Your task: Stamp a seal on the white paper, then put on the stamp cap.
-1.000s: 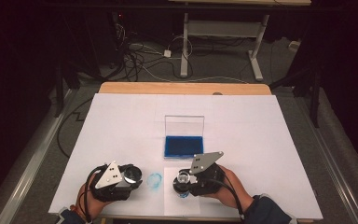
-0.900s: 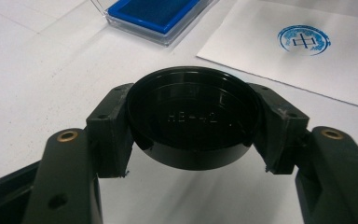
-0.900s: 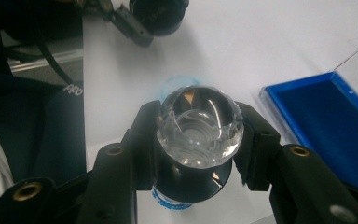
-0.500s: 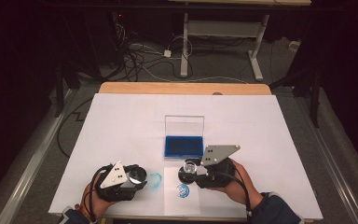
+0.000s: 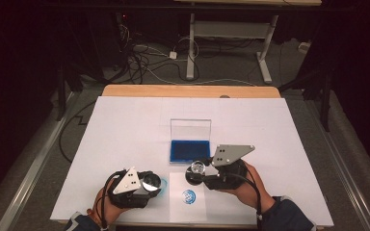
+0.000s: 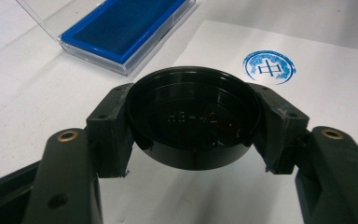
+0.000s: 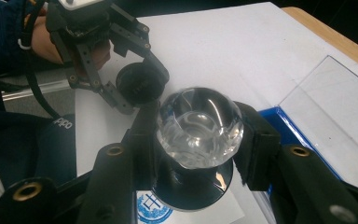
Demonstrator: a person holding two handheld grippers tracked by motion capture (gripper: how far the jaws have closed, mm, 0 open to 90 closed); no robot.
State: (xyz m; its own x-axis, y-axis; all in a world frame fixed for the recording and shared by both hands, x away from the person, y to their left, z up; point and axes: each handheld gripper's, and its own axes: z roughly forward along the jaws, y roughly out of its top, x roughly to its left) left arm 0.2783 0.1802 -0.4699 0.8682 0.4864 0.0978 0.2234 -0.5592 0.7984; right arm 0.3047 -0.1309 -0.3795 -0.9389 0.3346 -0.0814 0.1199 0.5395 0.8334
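My right gripper [image 5: 198, 172] is shut on a stamp [image 7: 199, 126] with a clear glass knob and a black round base, held just above the near edge of the blue ink pad [image 5: 190, 150]. Below it, a round blue print [image 5: 189, 197] sits on a small white sheet [image 5: 176, 209]. My left gripper [image 5: 148, 185] is shut on a black round cap [image 6: 193, 121], low over the table left of the sheet. The print [image 6: 269, 67] and the ink pad [image 6: 121, 25] lie beyond the cap. In the right gripper view, the left gripper [image 7: 137, 86] holds the cap [image 7: 141, 84] farther off.
The ink pad's clear lid [image 5: 190, 129] stands upright behind it. A large white sheet [image 5: 125, 130] covers the wooden table [image 5: 188, 91]. Beyond the table, cables and desk legs [image 5: 191, 53] are on the floor. A person's hands hold both grippers at the near edge.
My right gripper lifted the stamp off the small sheet and moved it away and slightly right toward the ink pad, uncovering the blue print. The left gripper stayed nearly still.
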